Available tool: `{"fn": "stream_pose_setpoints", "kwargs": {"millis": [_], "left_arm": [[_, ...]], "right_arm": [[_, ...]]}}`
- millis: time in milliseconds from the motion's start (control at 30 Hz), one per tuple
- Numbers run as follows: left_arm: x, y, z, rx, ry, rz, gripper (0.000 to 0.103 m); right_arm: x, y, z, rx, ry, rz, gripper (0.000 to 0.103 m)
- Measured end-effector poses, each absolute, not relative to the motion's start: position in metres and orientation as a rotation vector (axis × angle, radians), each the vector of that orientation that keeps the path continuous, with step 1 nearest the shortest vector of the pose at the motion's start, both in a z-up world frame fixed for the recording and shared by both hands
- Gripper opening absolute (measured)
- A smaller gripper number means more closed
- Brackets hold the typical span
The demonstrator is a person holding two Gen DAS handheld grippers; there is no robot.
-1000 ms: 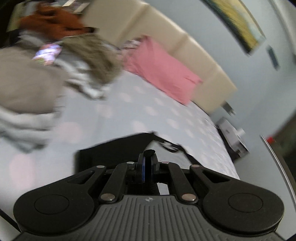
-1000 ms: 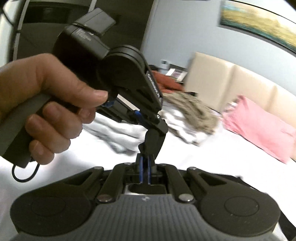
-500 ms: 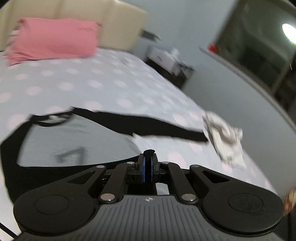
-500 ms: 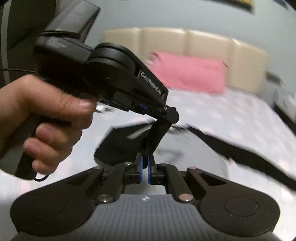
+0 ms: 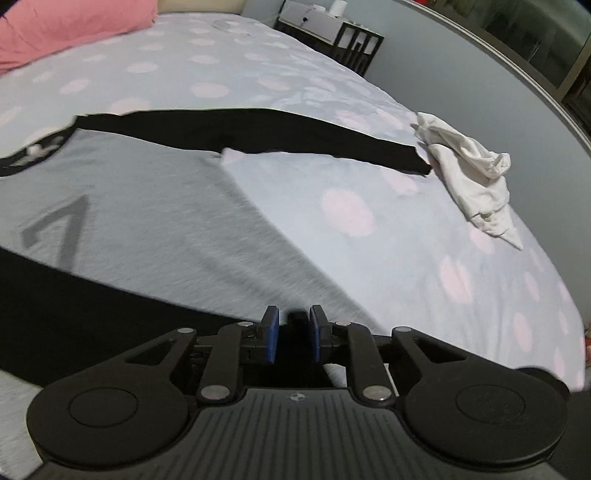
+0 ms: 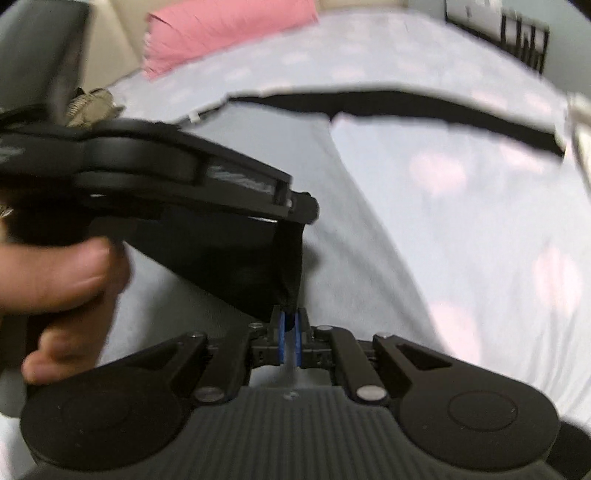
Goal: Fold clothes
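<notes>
**Both grippers low over a grey and black shirt on the bed**

Since a second ago both wrist views have swung away from the headboard wall and a heap of laundry and down onto the bed [image 5: 369,258], where the shirt [image 5: 147,206] now fills the view. It lies flat on the spotted sheet, grey body up, with its far sleeve [image 5: 295,133] stretched straight out to the right. The sleeve's cuff ends just beside a crumpled white cloth [image 5: 469,173]. A pink pillow [image 5: 66,29] sits at the head of the bed.

The left gripper [image 5: 294,332] has its jaws opening to a narrow gap, with a strip of the shirt's black cloth [image 6: 291,266] between them. The right gripper [image 6: 290,339] is pinched tight on the same cloth, which hangs taut between the two tools. A hand [image 6: 62,288] grips the left tool's handle.

This looks like the laying down of a fold. To do it well, the right gripper should probably hold until the cloth rests flat, so the released end does not spring back or wrinkle. The edge should line up with the grey body.
</notes>
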State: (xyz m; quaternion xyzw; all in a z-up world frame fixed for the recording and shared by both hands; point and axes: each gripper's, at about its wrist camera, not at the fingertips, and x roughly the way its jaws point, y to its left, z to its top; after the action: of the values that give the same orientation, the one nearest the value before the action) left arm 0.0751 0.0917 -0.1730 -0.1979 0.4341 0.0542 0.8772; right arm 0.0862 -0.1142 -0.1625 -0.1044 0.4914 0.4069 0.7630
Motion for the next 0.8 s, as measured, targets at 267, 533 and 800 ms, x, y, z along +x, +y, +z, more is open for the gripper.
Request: {"fn": "stream_pose_setpoints", "kwargs": {"millis": [267,533,800], "left_arm": [[-0.039,0.164,-0.169,-0.457,0.817,0.397,0.041],[-0.126,0.244,-0.187,-0.525,0.784,0.713,0.041],[-0.116,0.264,-0.208,-0.549,0.757,0.695,0.041]], "right_arm": [[0.104,-0.099,-0.180,-0.279,1.242,0.780,0.023],[0.114,-0.112,-0.142,-0.295,1.092,0.829,0.037],[0.099,-0.007,-0.143,-0.473,0.922,1.168,0.040]]}}
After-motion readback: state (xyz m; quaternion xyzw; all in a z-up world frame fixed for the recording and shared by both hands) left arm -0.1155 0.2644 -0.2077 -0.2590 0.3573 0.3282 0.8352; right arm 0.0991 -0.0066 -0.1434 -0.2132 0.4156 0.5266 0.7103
